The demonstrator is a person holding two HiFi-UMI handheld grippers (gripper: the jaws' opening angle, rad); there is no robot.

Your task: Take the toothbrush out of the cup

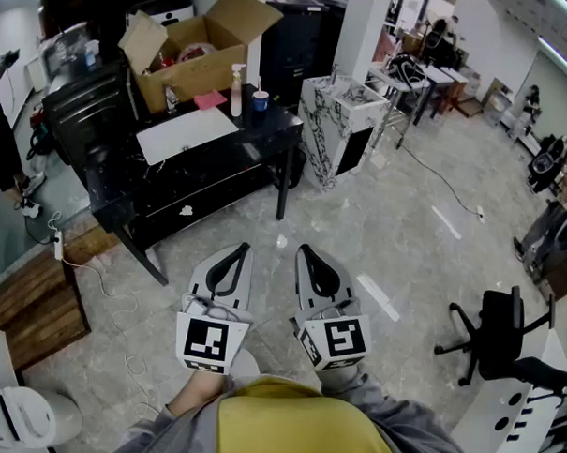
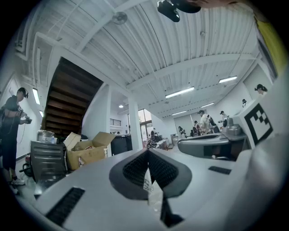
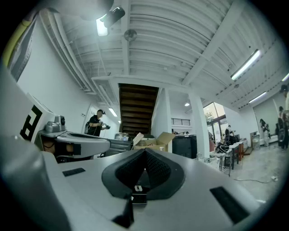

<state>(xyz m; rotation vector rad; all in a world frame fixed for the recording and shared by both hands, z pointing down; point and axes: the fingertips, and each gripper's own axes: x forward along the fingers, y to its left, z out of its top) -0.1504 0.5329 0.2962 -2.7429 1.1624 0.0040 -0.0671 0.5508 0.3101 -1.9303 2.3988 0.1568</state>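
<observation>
A small blue cup [image 1: 260, 101] stands on the black table [image 1: 269, 136] at the far upper left, beside a spray bottle [image 1: 237, 89]. A thin upright thing pokes out of the cup, too small to identify. Both grippers are held close to the person's body over the floor, well short of the table. My left gripper [image 1: 240, 251] has its jaws pressed together with nothing in them, as the left gripper view confirms [image 2: 147, 154]. Beside it, my right gripper [image 1: 304, 251] is likewise shut and empty [image 3: 145, 152]. Both point level toward the table.
An open cardboard box [image 1: 193, 53] and a white board [image 1: 186, 134] share the table. A marble-patterned cabinet [image 1: 336, 129] stands to its right. An office chair [image 1: 495, 333] is at the right, a wooden platform [image 1: 36, 304] and a floor cable [image 1: 120, 308] at the left.
</observation>
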